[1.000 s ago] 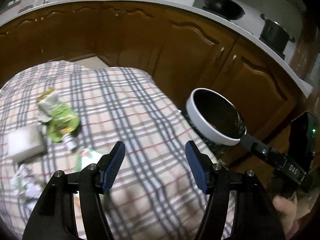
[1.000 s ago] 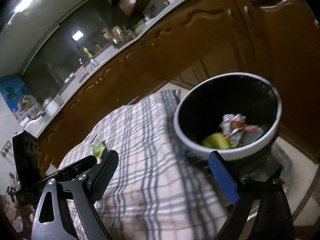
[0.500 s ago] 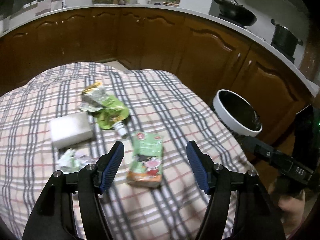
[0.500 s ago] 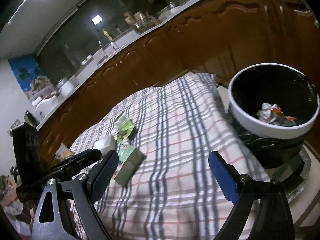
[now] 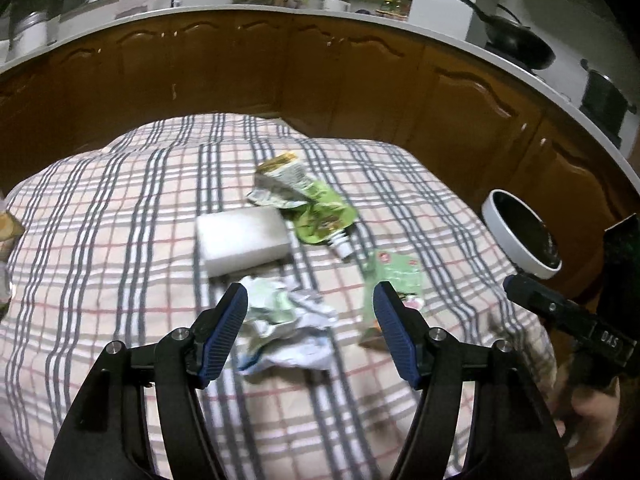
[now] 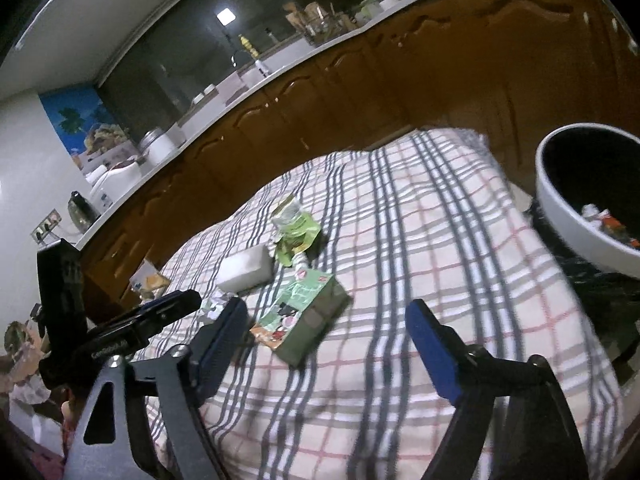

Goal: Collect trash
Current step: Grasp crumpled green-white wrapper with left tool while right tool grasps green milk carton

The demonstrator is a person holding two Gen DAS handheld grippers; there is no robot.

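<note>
Your left gripper [image 5: 310, 322] hangs released over the crumpled paper [image 5: 286, 320]; your right gripper [image 6: 326, 340] (also released, empty) faces the carton [image 6: 304, 320].

My left wrist cam is looking down along its jaws from close above the plaid worktop [image 5: 120, 240], facing the brown cabinets [image 5: 320, 80], with the crumpled wrapper [image 5: 288, 320] right in front. My right wrist cam is sitting lower and tilted, looking across the same cloth from the bin [image 6: 580, 200] side. Both are catching the white block [image 5: 242, 240], the green pouch [image 5: 320, 216], the green carton [image 6: 308, 320], the bin and that cabinet run.
</note>
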